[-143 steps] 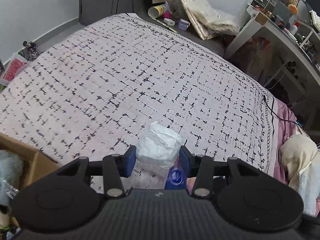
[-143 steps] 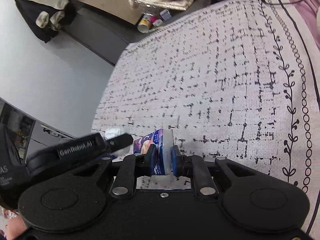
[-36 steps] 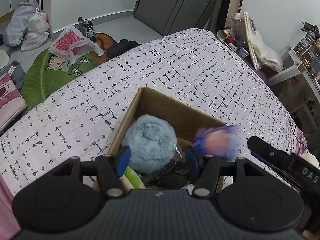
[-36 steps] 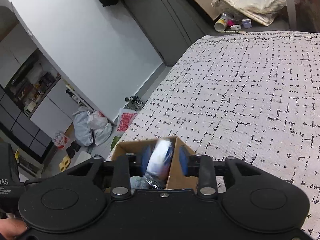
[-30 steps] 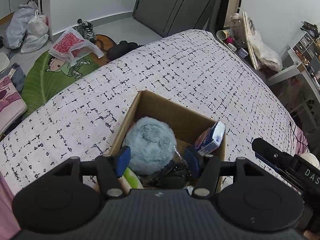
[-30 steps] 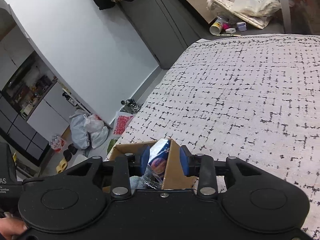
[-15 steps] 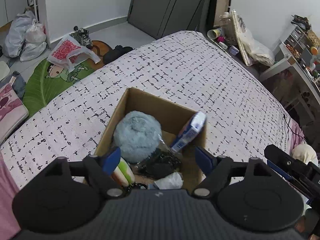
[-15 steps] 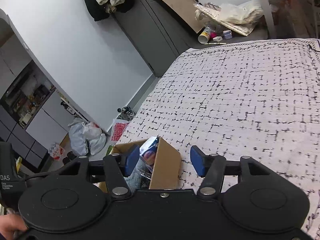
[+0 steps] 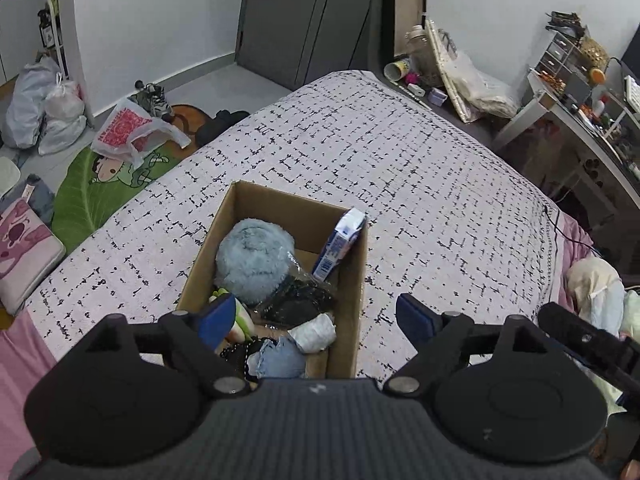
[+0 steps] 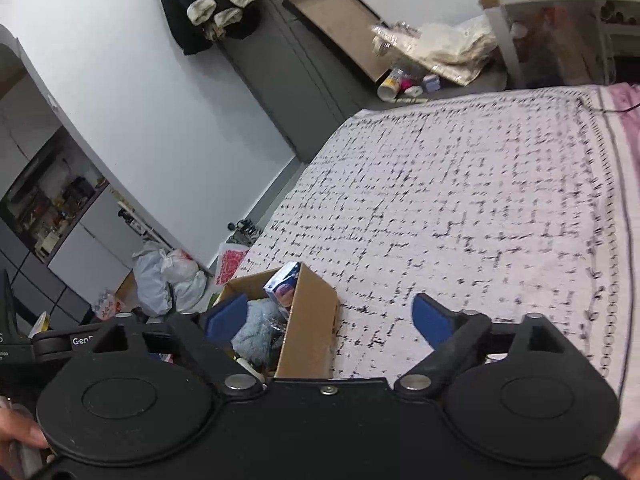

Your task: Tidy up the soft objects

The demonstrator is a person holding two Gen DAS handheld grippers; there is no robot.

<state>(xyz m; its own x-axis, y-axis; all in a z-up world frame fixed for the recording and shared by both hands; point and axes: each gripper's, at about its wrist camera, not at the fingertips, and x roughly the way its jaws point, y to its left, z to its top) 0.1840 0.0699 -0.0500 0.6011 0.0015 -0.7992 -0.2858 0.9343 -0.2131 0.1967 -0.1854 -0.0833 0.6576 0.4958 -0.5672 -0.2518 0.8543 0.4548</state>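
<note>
A cardboard box (image 9: 354, 300) sits on the patterned bedspread (image 9: 420, 184). It holds a fluffy blue ball (image 9: 252, 258), a blue tissue pack (image 9: 339, 245) leaning on the right wall, a black bagged item (image 9: 296, 300), a white wad (image 9: 314, 330) and a denim piece (image 9: 276, 358). My left gripper (image 9: 316, 316) is open and empty above the box's near end. My right gripper (image 10: 330, 316) is open and empty, above the box (image 10: 312, 320) and the bed; the tissue pack (image 10: 284, 284) and the blue ball (image 10: 256, 330) show there.
The bed's left edge drops to a floor with a green leaf mat (image 9: 92, 184), plastic bags (image 9: 44, 108) and shoes. A desk (image 9: 580, 120) stands at the right. Pale soft items (image 9: 596, 292) lie at the bed's right edge. Dark wardrobe doors (image 9: 312, 20) are behind.
Both grippers released into the box: the tissue pack dropped from the right one and leans inside; the white wad now lies there. Both jaws opened wide and pulled back from the box.
</note>
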